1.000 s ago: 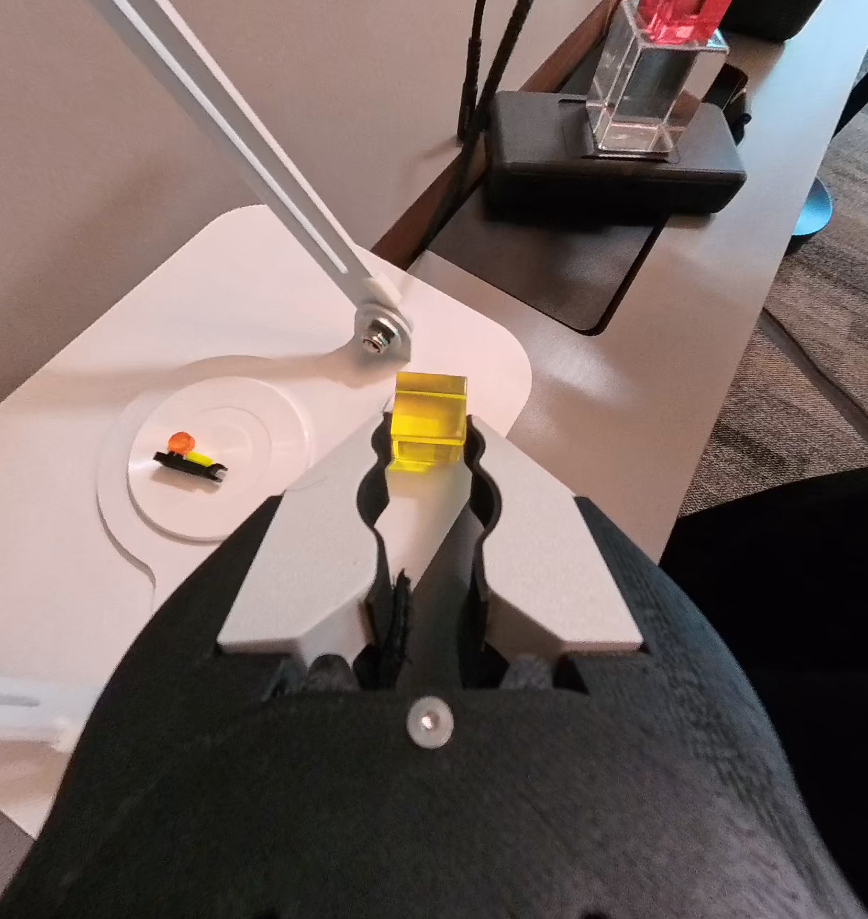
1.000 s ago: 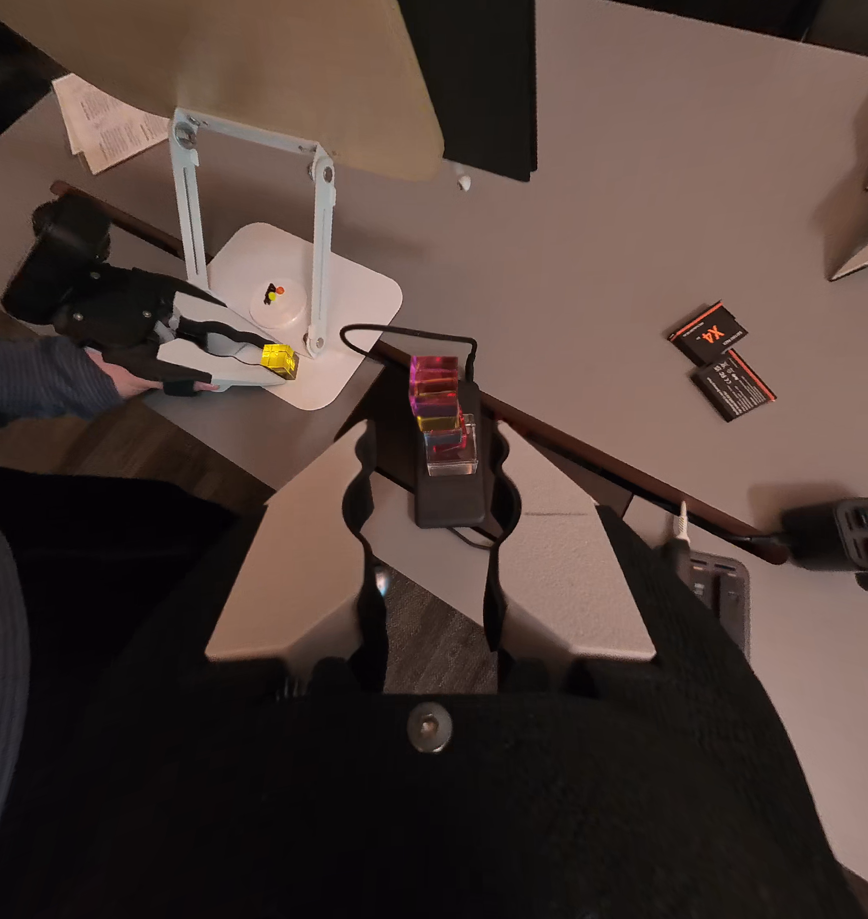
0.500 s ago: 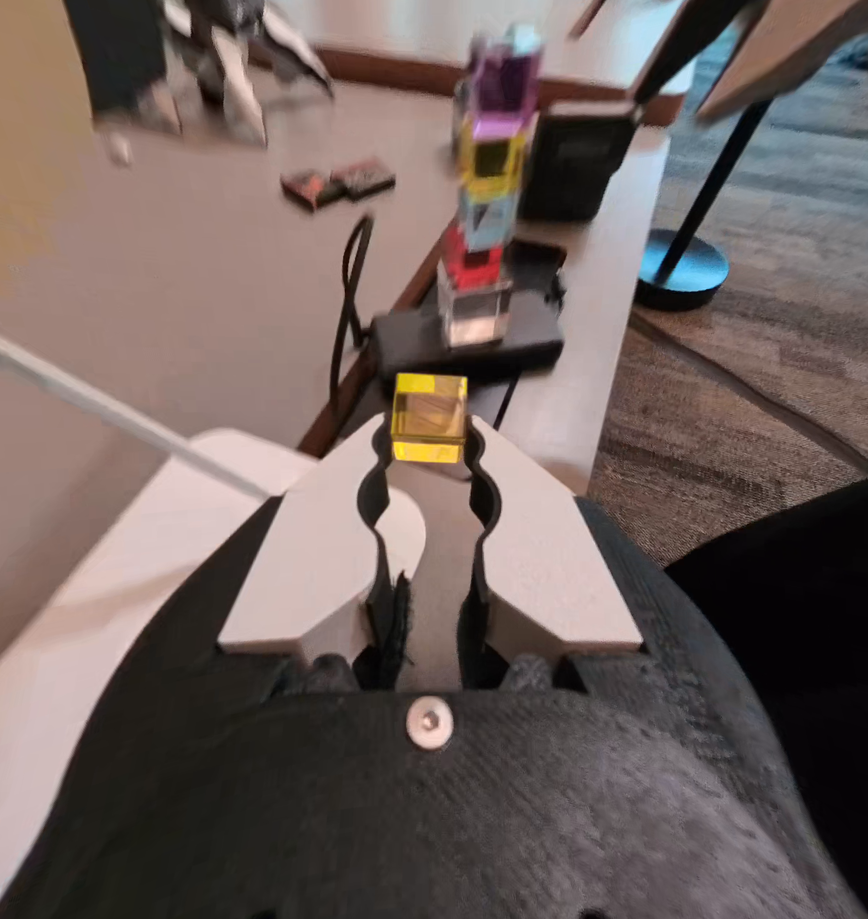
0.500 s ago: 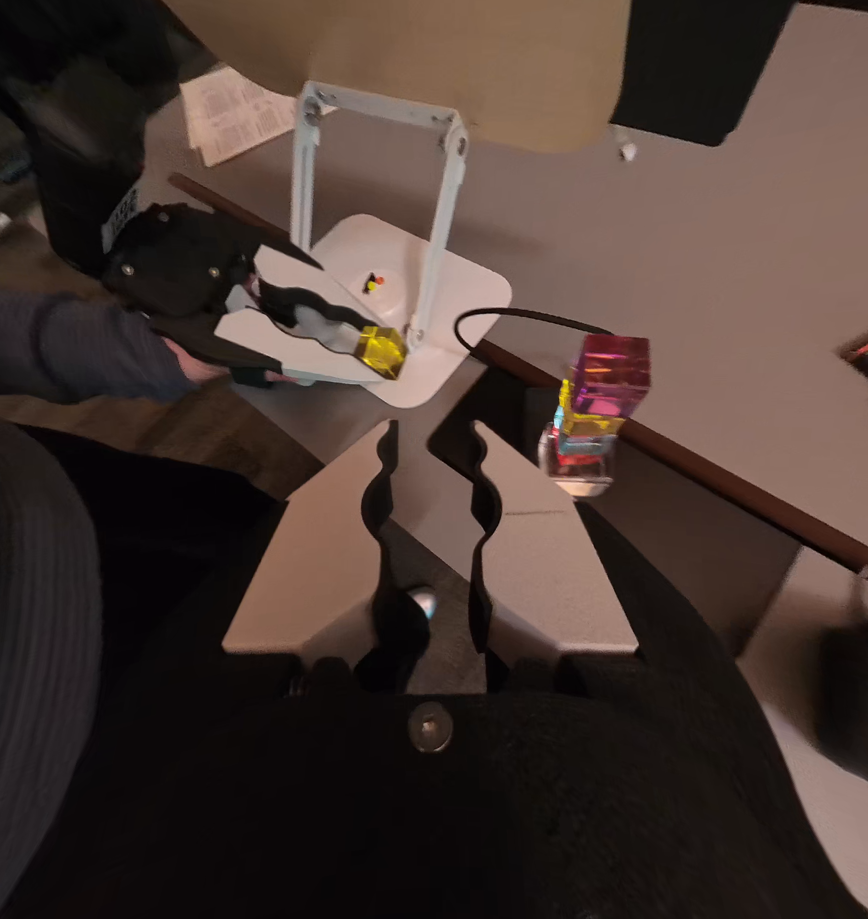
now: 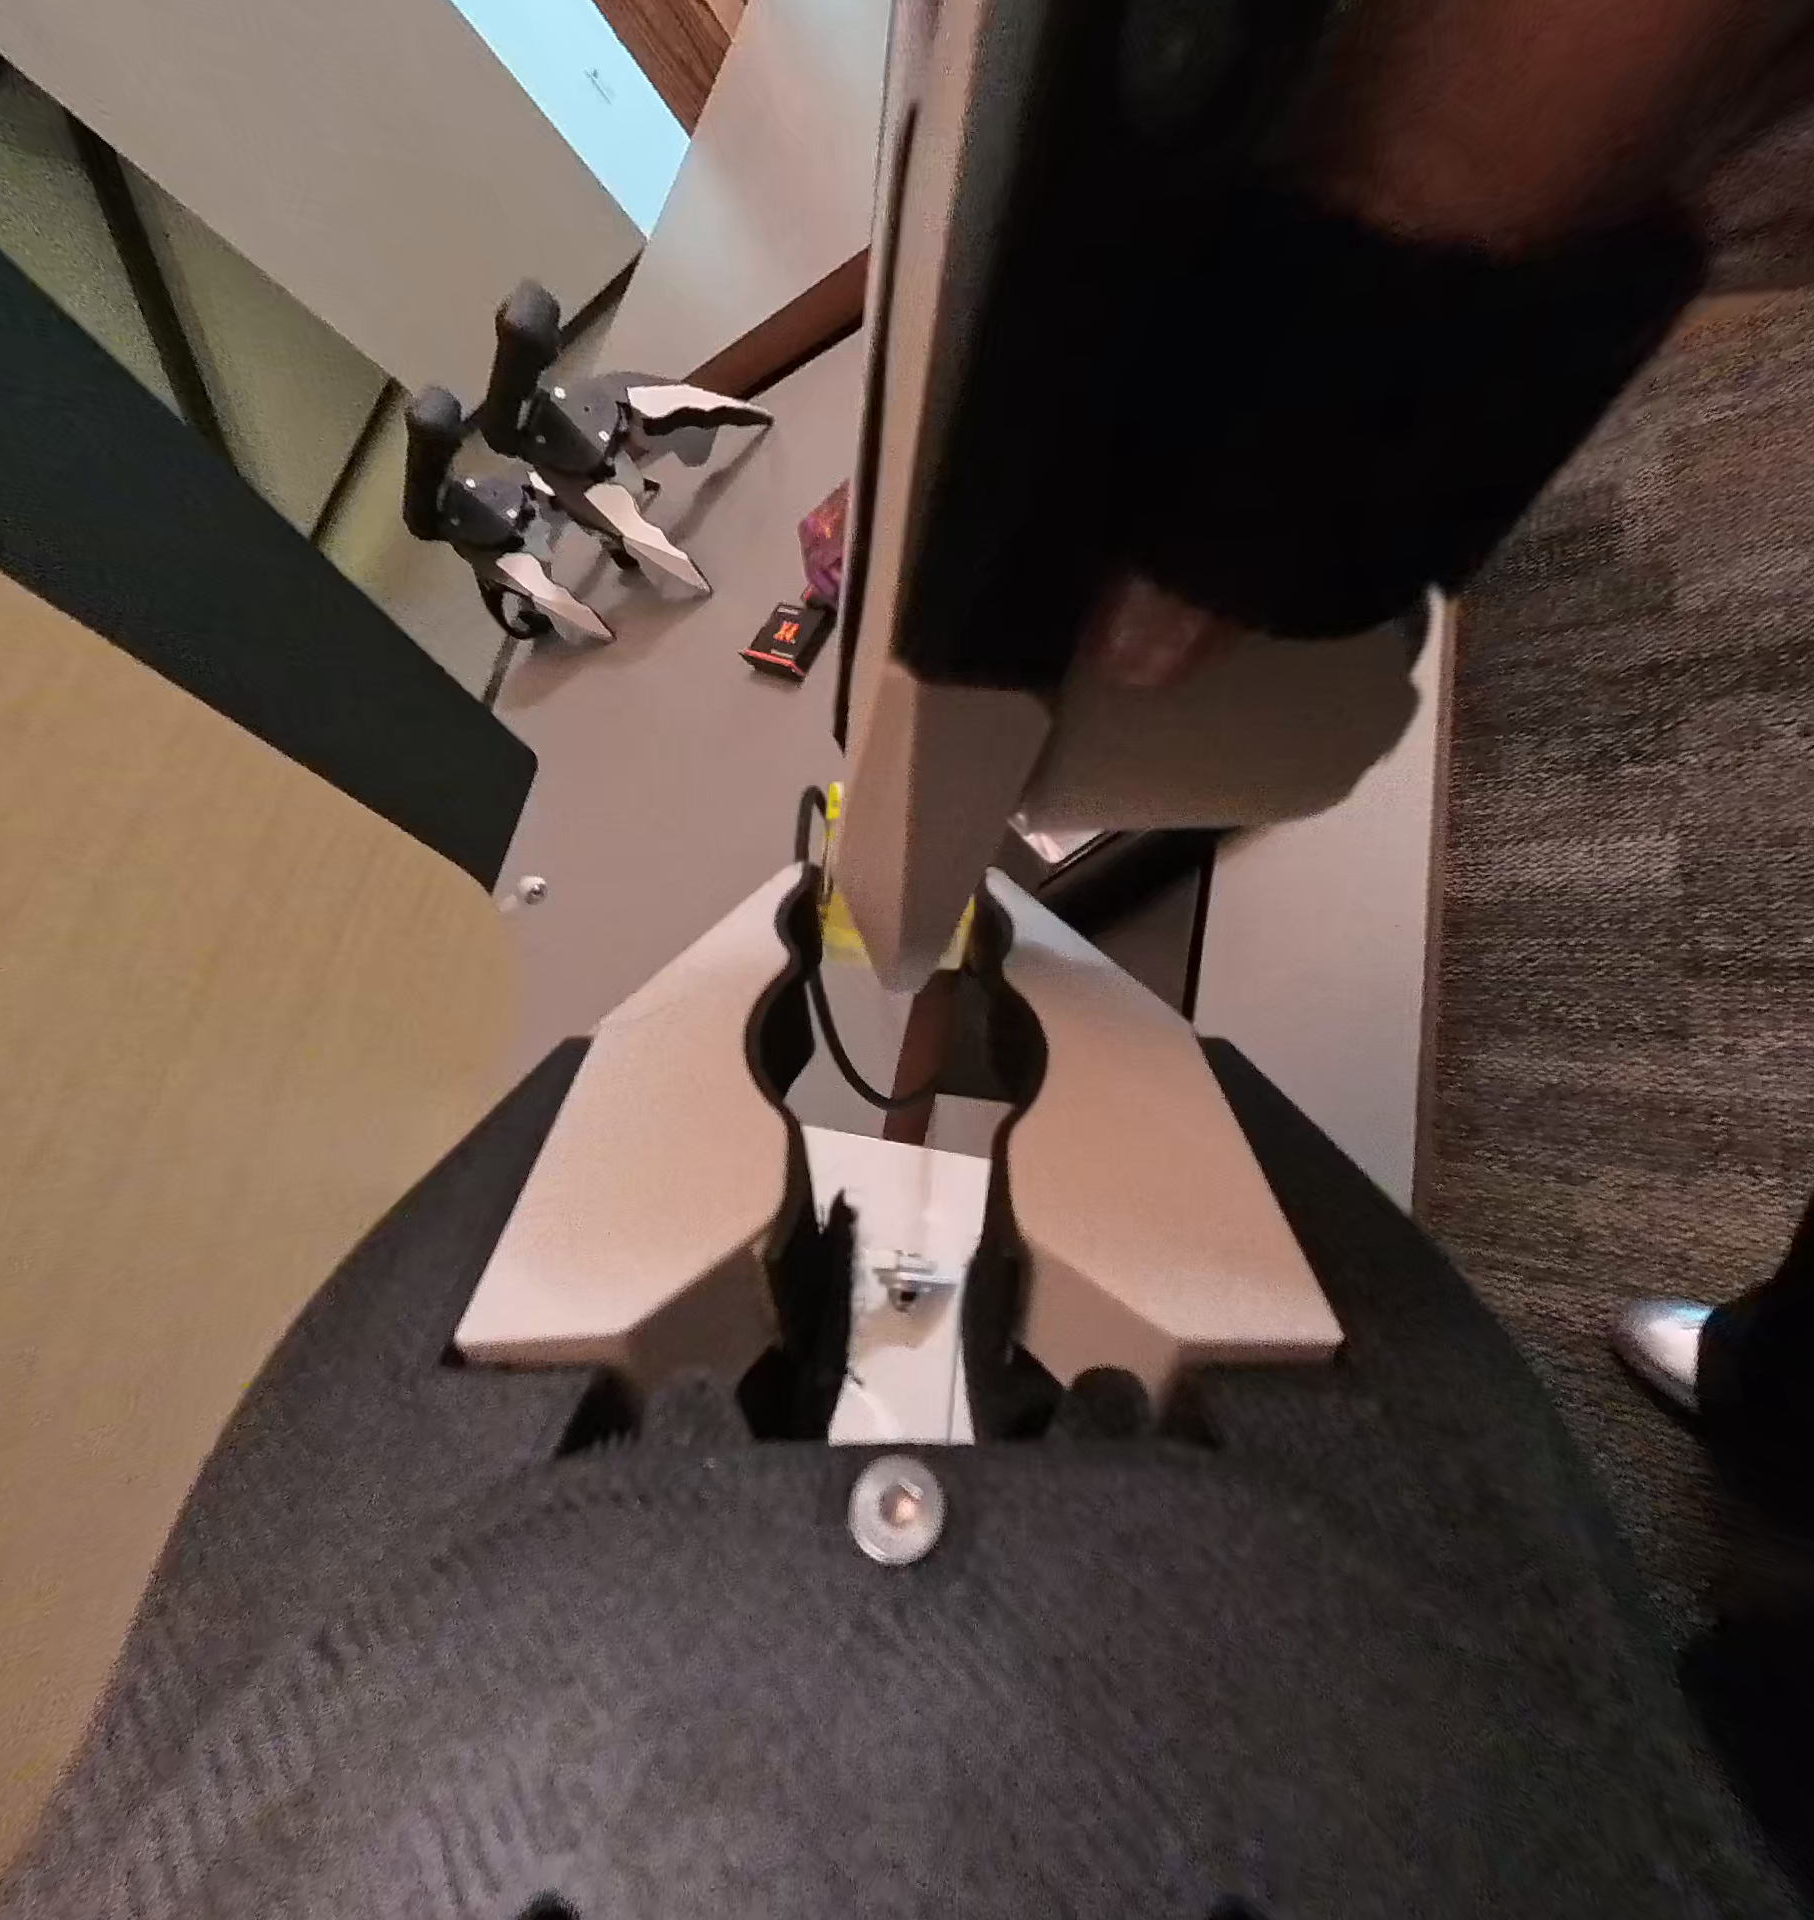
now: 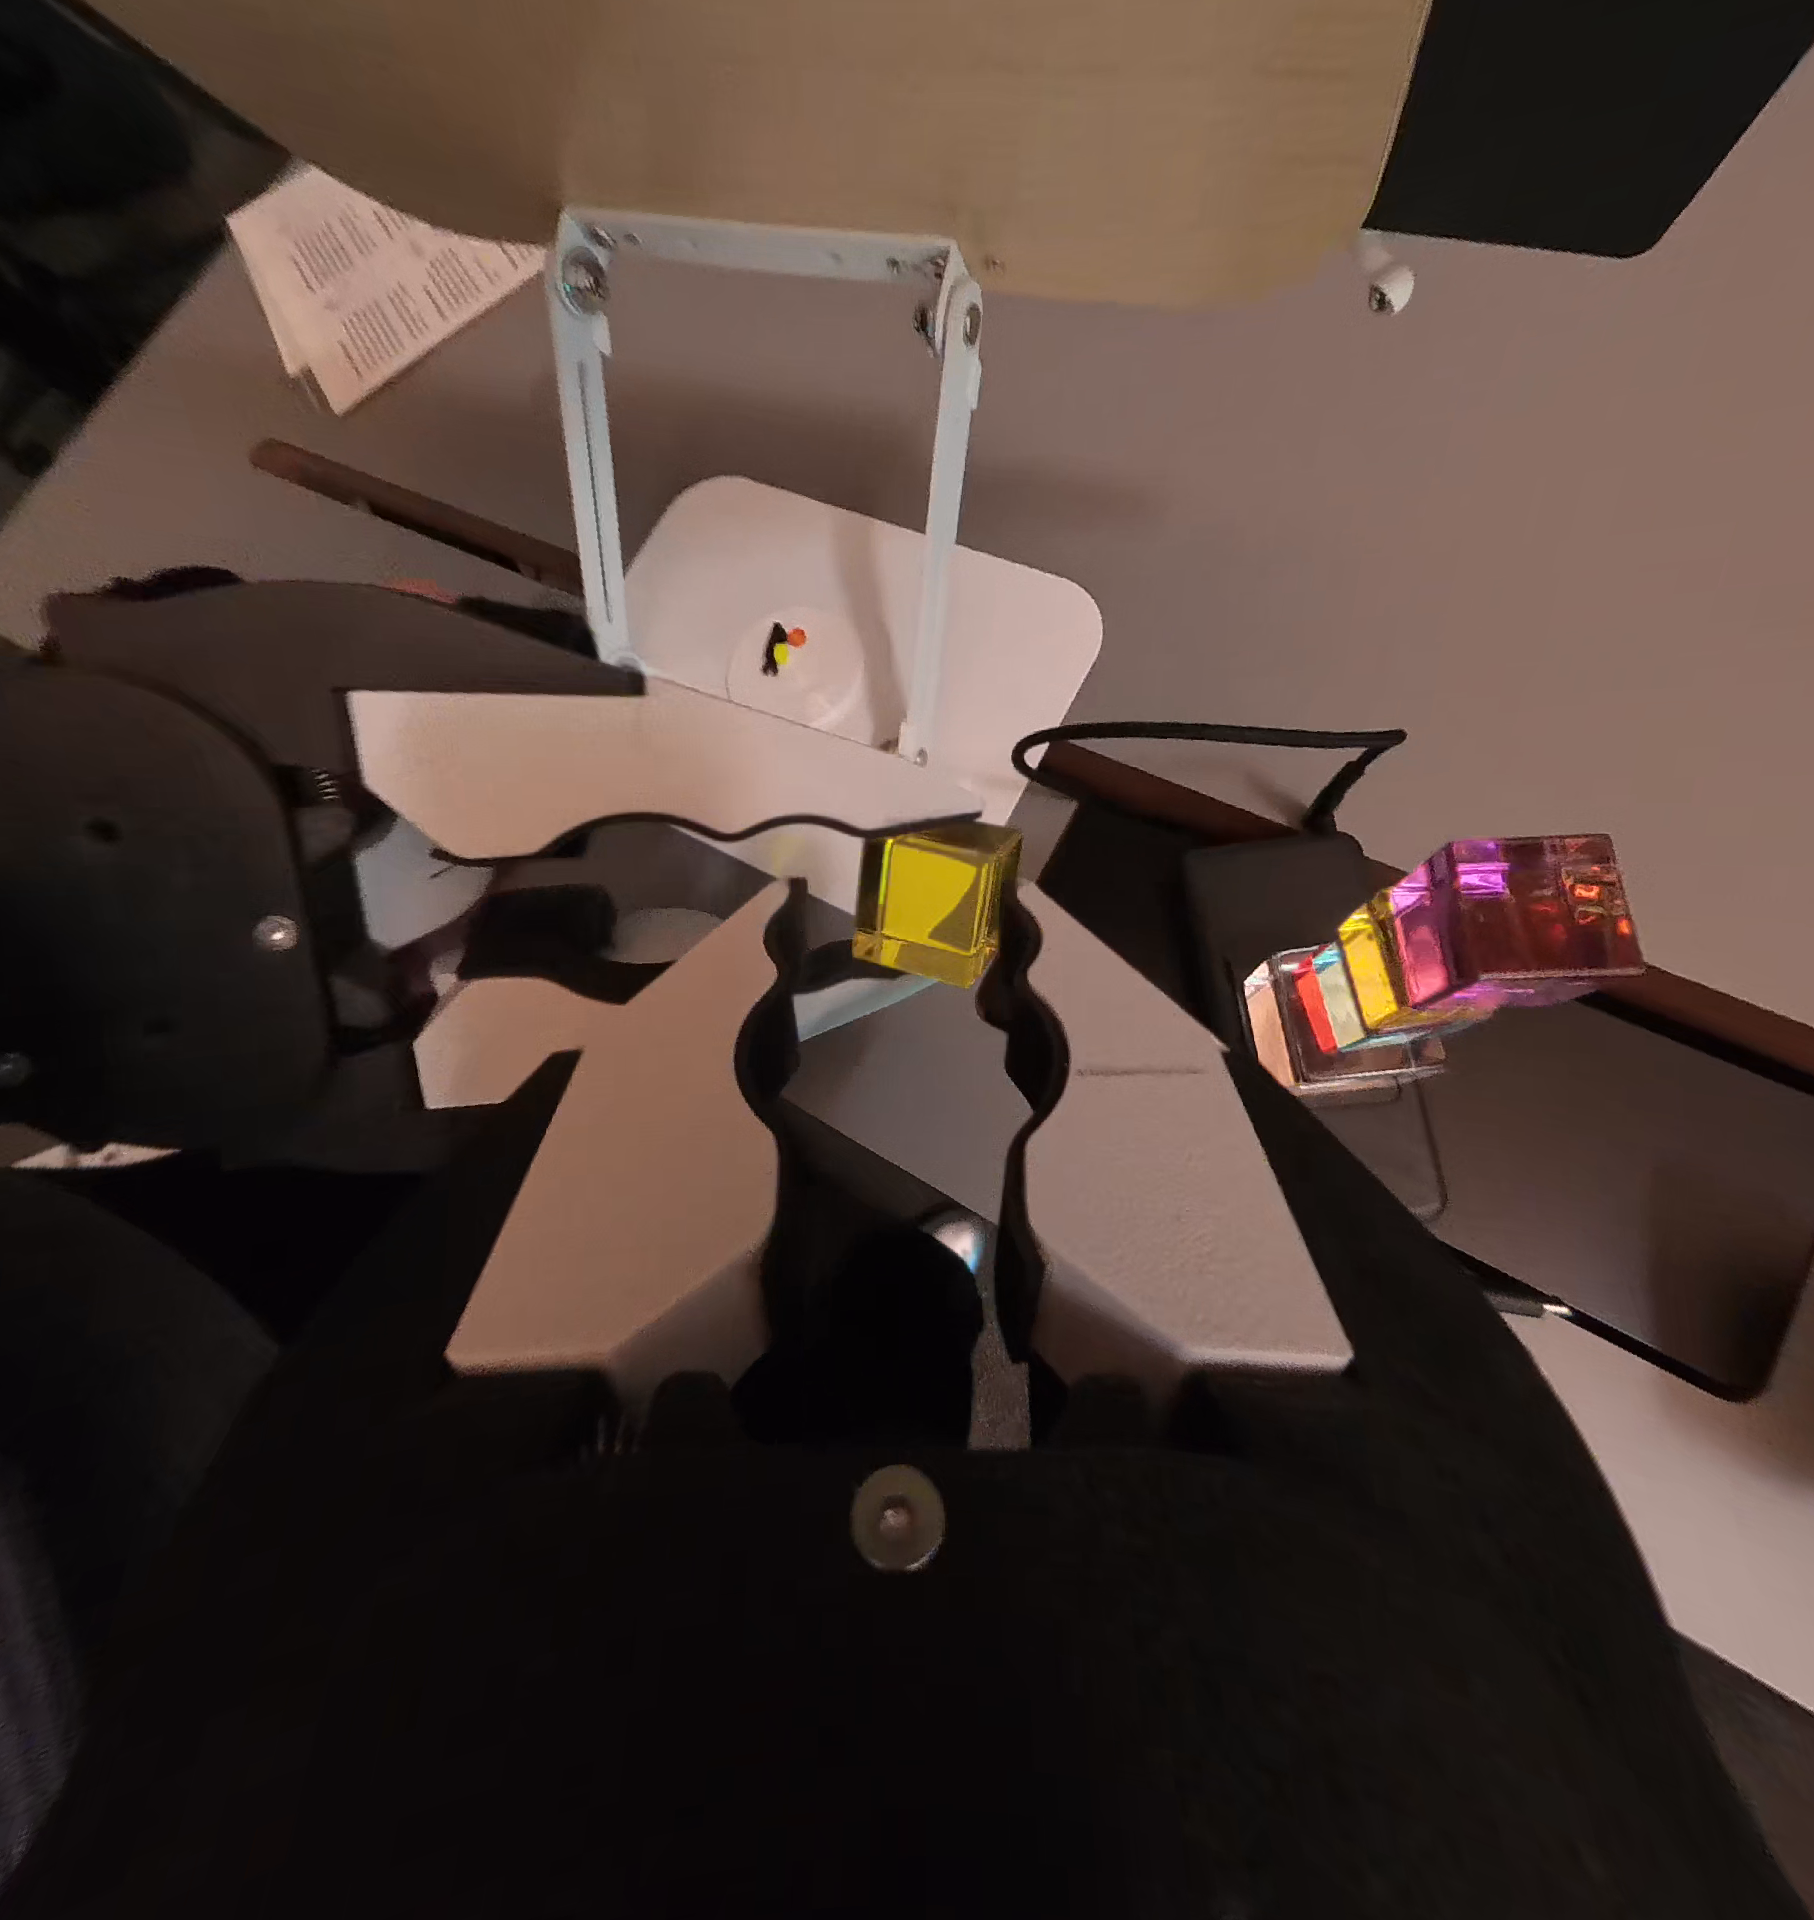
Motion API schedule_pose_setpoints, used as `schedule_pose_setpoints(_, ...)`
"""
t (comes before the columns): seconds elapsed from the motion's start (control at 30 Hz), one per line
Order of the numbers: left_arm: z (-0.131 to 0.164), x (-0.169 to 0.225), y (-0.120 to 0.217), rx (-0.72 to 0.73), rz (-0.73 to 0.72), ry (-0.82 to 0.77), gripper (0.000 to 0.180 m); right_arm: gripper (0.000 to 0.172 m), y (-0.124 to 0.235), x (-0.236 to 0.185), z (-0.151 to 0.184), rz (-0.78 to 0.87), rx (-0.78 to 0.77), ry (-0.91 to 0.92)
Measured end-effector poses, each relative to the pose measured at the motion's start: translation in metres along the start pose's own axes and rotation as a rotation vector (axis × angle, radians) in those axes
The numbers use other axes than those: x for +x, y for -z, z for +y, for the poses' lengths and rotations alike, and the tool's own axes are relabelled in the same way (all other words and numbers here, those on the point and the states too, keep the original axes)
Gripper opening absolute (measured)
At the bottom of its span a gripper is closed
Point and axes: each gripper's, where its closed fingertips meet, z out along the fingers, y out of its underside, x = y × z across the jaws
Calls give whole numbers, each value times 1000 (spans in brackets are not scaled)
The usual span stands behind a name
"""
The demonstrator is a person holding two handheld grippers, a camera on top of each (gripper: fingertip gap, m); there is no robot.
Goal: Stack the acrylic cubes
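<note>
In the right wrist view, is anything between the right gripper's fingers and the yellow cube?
Nothing visible. The yellow cube, clamped by the left gripper, sits between the open right gripper's fingertips, with a gap at one finger.

Both views are dim and warm-toned, with strong wide-angle bending toward the edges. In the left wrist view, a bright pale blue patch (image 5: 581, 94) glows at 11 o'clock, while a large dark blurred mass (image 5: 1298, 312) fills 1 o'clock, out of focus and close to the lens. The wooden panel (image 5: 155, 987) at 9 o'clock is smeared. In the right wrist view, the white base plate (image 6: 986, 644) near centre is the brightest area; the yellow cube (image 6: 929, 899) and the stack of coloured cubes (image 6: 1485, 935) at 3 o'clock catch glints. The lower half sinks into near-black shadow.
</note>
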Motion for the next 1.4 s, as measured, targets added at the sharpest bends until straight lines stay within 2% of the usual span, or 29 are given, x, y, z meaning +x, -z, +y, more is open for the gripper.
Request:
schedule_pose_setpoints(0.17, -10, -1, 5, 35, -21, -44, 27, 29, 1, 1, 4, 2, -44, 36)
schedule_pose_setpoints(0.27, -16, 1, 12, 120, 32, 54, 32, 27, 12, 5, -1, -23, -80, 82)
schedule_pose_setpoints(0.37, -2, 1, 17, 78, 109, 192, 52, 27, 36, 35, -19, 17, -116, 125)
schedule_pose_setpoints(0.53, 18, -8, 27, 58, 91, 306, 55, 27, 62, 90, -34, 36, -258, 3)
schedule_pose_setpoints(0.63, 26, -10, 31, 53, 86, 362, 54, 27, 57, 96, -29, 24, -377, 37)
schedule_pose_setpoints(0.87, 39, -15, 38, 39, 72, 457, 54, 27, 40, 94, -17, 23, -512, 95)
schedule_pose_setpoints(1.13, 50, -13, 43, 32, 92, 539, 52, 27, 36, 98, -14, 43, -543, 108)
schedule_pose_setpoints(1.4, 52, -12, 41, 27, 97, 556, 52, 27, 34, 100, -11, 49, -550, 105)
